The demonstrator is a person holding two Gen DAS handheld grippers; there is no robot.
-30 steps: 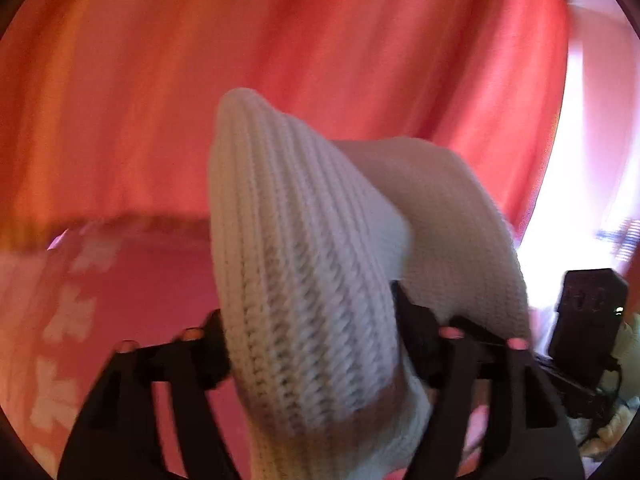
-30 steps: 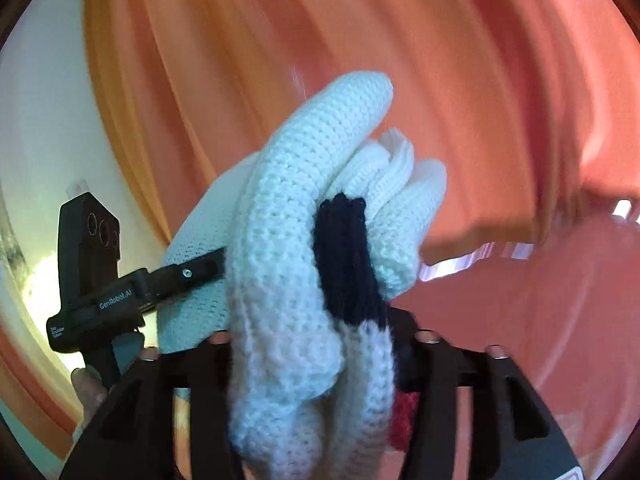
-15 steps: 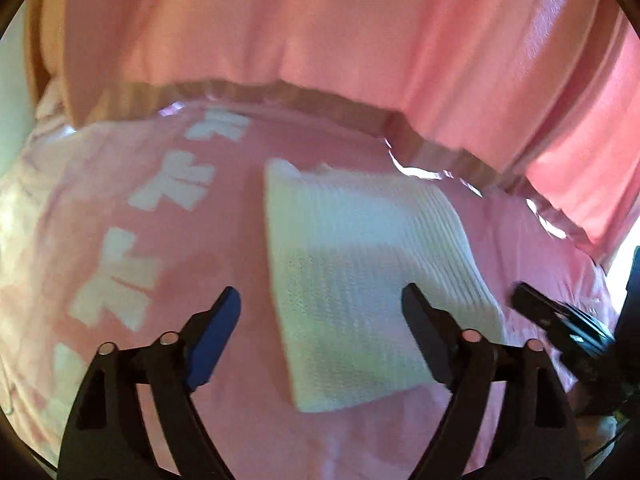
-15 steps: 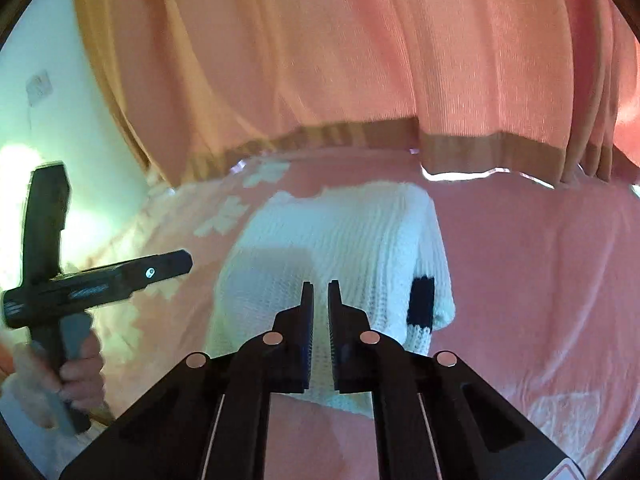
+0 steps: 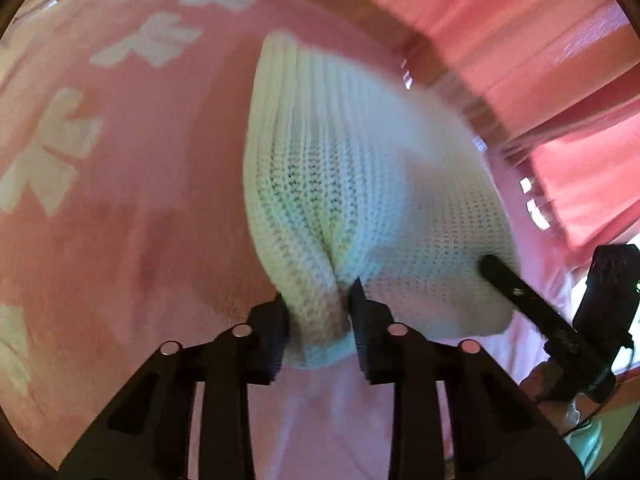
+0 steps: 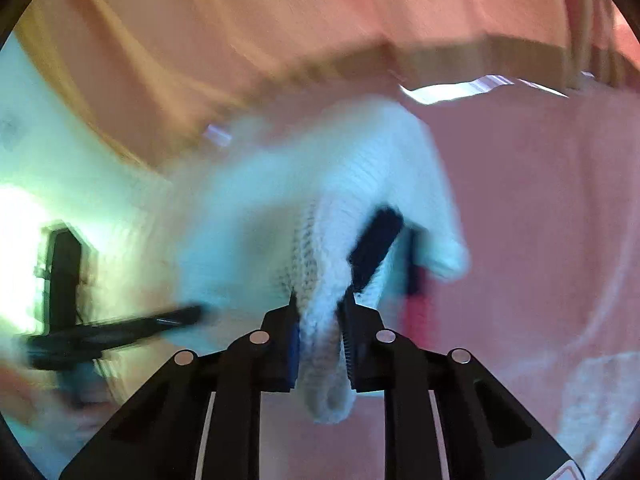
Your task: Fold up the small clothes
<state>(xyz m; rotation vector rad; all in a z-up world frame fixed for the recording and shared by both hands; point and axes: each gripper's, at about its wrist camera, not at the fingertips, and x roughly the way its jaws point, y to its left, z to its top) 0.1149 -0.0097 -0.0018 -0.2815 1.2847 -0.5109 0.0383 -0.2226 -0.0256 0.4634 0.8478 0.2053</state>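
Left wrist view: the left gripper (image 5: pixel 316 312) is closed narrow on a bunched near edge of the white knit sweater (image 5: pixel 360 184), its two black fingers (image 5: pixel 268 332) pressing the fabric from either side. The pinched fold gathers into ribbed pleats that rise from the jaws toward the far end of the garment. The sweater lies on a pink bedspread (image 5: pixel 132 220) patterned with pale bow shapes (image 5: pixel 48 148). At the right, the right gripper (image 5: pixel 496 268) meets the right near edge of the same sweater, its tips sunk in the knit. Pink curtains (image 5: pixel 520 32) with a brown hem hang beyond the far edge of the bed.

Right wrist view (motion-blurred): the right gripper (image 6: pixel 318 312) is likewise closed narrow on a thick fold of the sweater (image 6: pixel 360 184), which bulges out between and below its fingers (image 6: pixel 360 344). A black band (image 6: pixel 376 248) on the knit shows just beyond the jaws, with a red patch (image 6: pixel 416 308) beside it to the right. The left gripper (image 6: pixel 192 314) appears at the left as a dark blurred bar reaching to the sweater's left edge; its opening cannot be judged from this view. Orange-pink curtains (image 6: pixel 280 20) fill the far background, and the bedspread (image 6: pixel 540 220) extends to the right.
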